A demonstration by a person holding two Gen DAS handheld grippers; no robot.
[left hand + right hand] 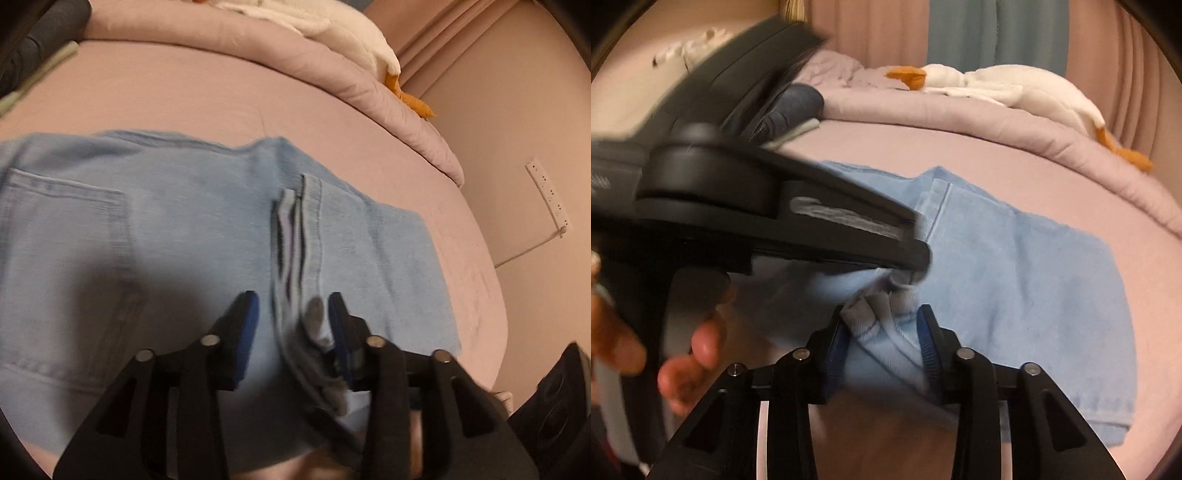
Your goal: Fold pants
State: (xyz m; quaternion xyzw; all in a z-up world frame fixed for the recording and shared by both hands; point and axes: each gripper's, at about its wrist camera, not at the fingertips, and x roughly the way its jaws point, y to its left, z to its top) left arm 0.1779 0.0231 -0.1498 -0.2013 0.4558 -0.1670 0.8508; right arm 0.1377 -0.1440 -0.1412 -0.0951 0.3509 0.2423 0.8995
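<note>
Right wrist: unlabelled pants point(1015, 273) between fingers point(925, 341).

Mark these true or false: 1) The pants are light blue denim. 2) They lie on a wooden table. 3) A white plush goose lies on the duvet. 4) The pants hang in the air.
1) True: the pants are light blue denim.
2) False: they lie on a pink bed sheet.
3) True: the plush goose rests on the duvet.
4) False: they lie on the bed, partly folded.
</note>
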